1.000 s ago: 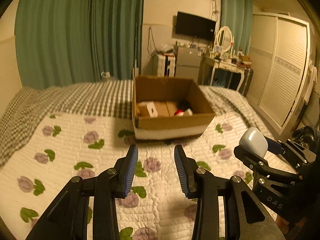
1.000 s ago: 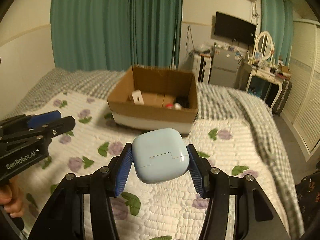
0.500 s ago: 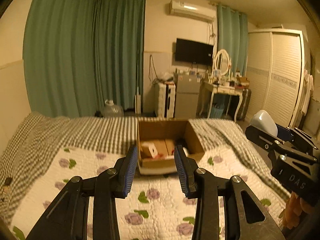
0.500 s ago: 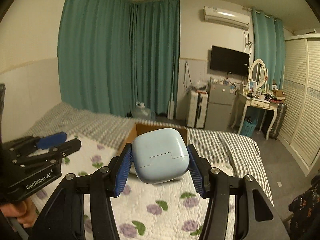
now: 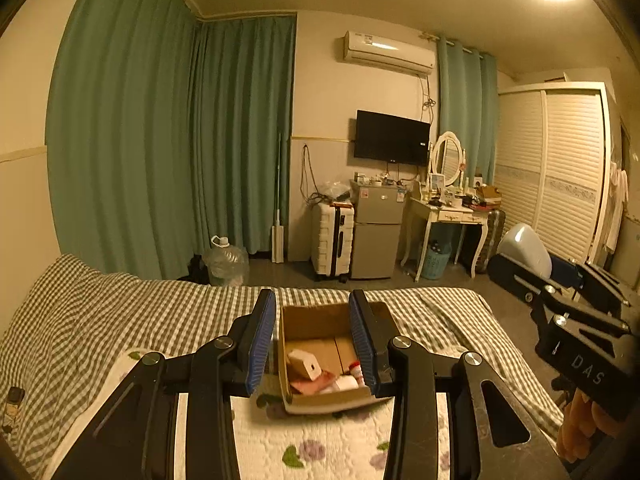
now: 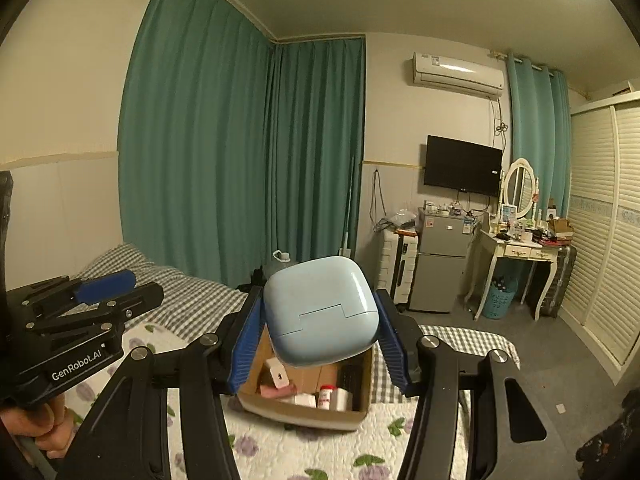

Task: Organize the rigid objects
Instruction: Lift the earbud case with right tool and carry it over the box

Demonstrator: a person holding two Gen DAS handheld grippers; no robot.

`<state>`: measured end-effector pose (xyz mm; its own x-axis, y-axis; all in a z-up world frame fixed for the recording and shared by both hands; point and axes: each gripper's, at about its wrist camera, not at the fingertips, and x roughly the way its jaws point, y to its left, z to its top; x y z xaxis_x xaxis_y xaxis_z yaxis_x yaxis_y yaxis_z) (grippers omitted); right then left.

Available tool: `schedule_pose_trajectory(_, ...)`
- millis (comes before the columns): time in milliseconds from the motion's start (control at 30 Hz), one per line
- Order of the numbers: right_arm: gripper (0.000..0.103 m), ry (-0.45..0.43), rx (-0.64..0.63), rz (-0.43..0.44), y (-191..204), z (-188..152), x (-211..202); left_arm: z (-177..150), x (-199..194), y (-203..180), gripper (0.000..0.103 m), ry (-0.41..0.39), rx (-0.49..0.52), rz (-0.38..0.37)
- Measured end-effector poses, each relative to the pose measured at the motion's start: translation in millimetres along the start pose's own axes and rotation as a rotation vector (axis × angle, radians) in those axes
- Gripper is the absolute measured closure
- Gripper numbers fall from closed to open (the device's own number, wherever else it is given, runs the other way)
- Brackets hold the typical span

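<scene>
I see the cardboard box (image 5: 320, 360) on the bed (image 5: 100, 320); behind the bed the fridge (image 5: 378, 236) stands between suitcase (image 5: 332, 240) and dressing table (image 5: 448, 216).

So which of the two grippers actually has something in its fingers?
The right gripper: its fingers clamp the pale blue case. The left gripper holds nothing.

Smooth glossy plastic case (image 6: 322, 312) – matt cardboard box (image 6: 304, 412) – quilted cloth bedspread (image 6: 320, 452)

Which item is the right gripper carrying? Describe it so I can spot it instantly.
Find the cardboard box on the quilted bed. Above it, the right gripper clamps a pale blue rounded case with a stepped seam, the only blue item here.
</scene>
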<state>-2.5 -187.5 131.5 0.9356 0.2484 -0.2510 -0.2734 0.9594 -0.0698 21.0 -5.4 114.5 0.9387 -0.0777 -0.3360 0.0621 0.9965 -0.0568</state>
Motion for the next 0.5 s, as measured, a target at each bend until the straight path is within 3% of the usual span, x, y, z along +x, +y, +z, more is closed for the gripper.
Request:
schedule_pose_trajectory(267, 0.05, 0.037, -0.02, -0.007, -5, -7, 67, -3, 58, 6, 0.064, 0.012, -0.005, -0.021)
schedule_pose_trajectory(500, 0.05, 0.116, -0.034, -0.011, -11, -41, 136, -27, 124, 12, 0.064, 0.094, 0.011, -0.028)
